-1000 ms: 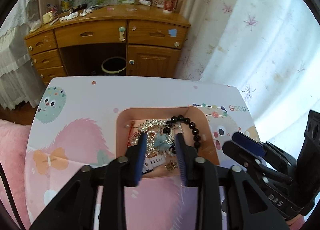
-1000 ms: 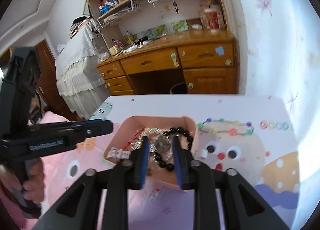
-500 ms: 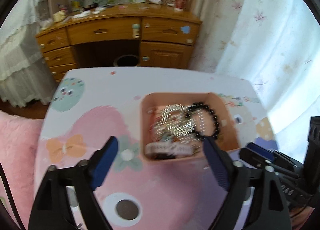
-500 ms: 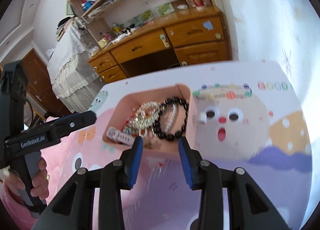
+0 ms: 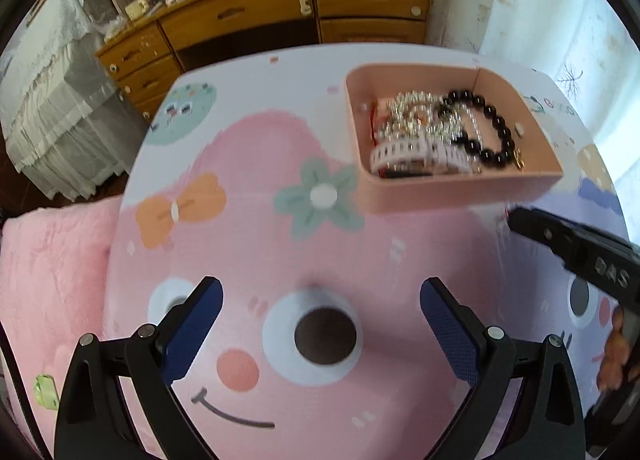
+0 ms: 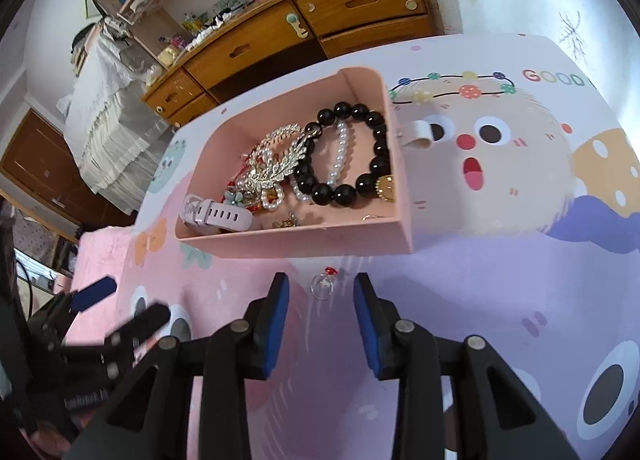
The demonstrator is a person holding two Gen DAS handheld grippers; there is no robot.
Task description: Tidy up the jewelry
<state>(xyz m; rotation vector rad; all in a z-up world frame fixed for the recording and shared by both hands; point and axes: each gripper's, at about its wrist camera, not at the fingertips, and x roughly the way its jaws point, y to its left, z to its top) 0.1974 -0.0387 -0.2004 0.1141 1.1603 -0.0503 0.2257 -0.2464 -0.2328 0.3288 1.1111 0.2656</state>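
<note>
Two grippers, both empty: left gripper (image 5: 320,320) spread wide, right gripper (image 6: 322,312) parted. Rounded pink tray (image 6: 304,242) ahead of right gripper holds glossy black bead bracelet (image 6: 346,154), pearl strand (image 6: 340,156). Small clear glass charm (image 6: 323,283) lies on printed worktop (image 6: 500,268), between right fingertips.

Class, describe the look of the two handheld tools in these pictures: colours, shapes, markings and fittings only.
Both the left tool and the right tool have matte black angular frames with triangular cut-outs and silver round rivets at the joints. Their fingers carry flat, dark blue textured pads. Pale raised lettering, too blurred to read fully, marks the black bodies. No cables or sleeves show.
</note>
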